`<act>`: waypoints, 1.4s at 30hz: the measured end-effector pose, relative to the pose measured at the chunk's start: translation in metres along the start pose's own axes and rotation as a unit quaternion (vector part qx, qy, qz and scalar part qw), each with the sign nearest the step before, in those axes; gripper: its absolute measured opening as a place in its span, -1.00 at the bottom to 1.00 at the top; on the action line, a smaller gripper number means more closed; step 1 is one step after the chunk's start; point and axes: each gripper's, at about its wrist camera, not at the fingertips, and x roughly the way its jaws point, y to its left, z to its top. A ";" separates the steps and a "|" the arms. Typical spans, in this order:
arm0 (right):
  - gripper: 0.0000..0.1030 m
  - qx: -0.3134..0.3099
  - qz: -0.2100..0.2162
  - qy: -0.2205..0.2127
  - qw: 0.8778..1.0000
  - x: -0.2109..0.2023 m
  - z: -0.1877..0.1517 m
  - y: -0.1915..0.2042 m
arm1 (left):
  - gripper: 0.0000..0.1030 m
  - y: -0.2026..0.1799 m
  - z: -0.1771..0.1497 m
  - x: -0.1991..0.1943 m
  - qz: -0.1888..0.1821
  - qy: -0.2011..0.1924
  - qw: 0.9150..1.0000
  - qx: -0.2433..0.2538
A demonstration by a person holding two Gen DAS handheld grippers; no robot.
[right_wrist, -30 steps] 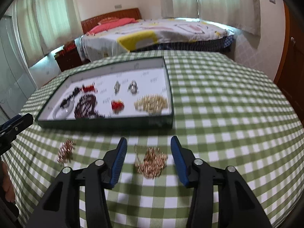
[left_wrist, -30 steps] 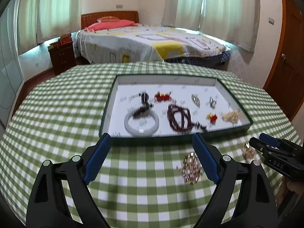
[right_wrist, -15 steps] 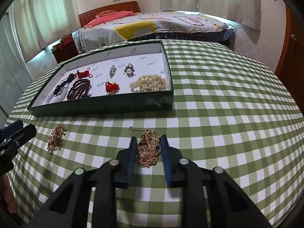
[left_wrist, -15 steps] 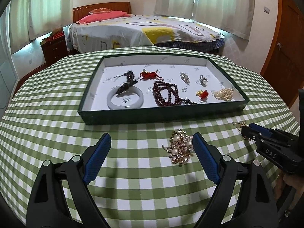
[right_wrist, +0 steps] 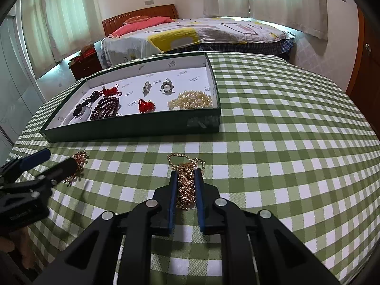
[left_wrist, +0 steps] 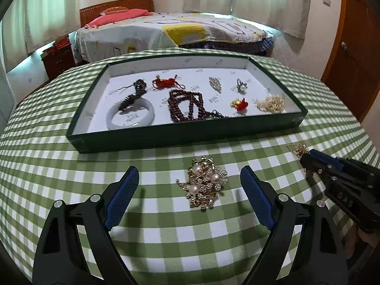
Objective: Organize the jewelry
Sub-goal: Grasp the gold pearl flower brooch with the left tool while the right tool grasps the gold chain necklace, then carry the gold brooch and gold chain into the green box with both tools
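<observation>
A gold brooch with pearls lies on the green checked tablecloth, between the blue pads of my left gripper, which is open around it and low over the cloth. The brooch also shows in the right wrist view. My right gripper is shut on a gold chain necklace that rests on the cloth; it also shows in the left wrist view. A dark green tray with a white floor stands behind them.
The tray holds a white bangle, dark red beads, red knots, a pearl ring, a pearl strand and several small pieces. A bed and a wooden door stand beyond the round table.
My right gripper closed from open onto the gold chain. My left gripper moved forward and down, so the brooch now lies between its open pads.
</observation>
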 end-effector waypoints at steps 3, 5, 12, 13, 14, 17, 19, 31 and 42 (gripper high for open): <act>-0.71 0.001 0.001 0.000 1.000 0.000 -0.001 -0.001 | 0.49 -0.001 -0.001 0.007 -0.001 0.010 1.000 0.004; -0.71 0.002 0.001 -0.001 1.000 -0.001 -0.001 -0.001 | 0.29 0.001 -0.002 0.011 -0.004 0.020 1.000 0.000; -0.71 0.002 0.002 -0.002 1.000 -0.001 0.000 -0.001 | -0.14 0.003 -0.003 0.010 -0.013 0.018 1.000 0.006; -0.71 0.002 0.002 -0.002 1.000 -0.001 0.000 -0.001 | -0.21 0.003 -0.004 0.009 -0.016 0.017 1.000 0.007; -0.71 0.002 0.001 -0.002 1.000 -0.002 0.000 -0.001 | -0.31 0.004 -0.004 0.009 -0.020 0.017 1.000 0.007; -0.71 0.003 0.002 -0.002 1.000 -0.001 0.000 -0.002 | -0.49 0.007 -0.005 0.008 -0.025 0.016 1.000 0.000; -0.72 0.004 0.003 -0.004 1.000 -0.002 0.000 -0.002 | -0.54 0.009 -0.005 0.008 -0.028 0.017 0.999 -0.004; -0.74 0.009 0.008 -0.007 1.000 -0.003 0.000 -0.001 | -0.56 0.014 -0.005 0.002 -0.039 0.015 0.999 -0.011; -0.75 0.004 0.012 -0.015 1.000 -0.010 0.003 0.005 | -0.56 0.019 -0.002 -0.011 -0.038 -0.002 0.999 -0.014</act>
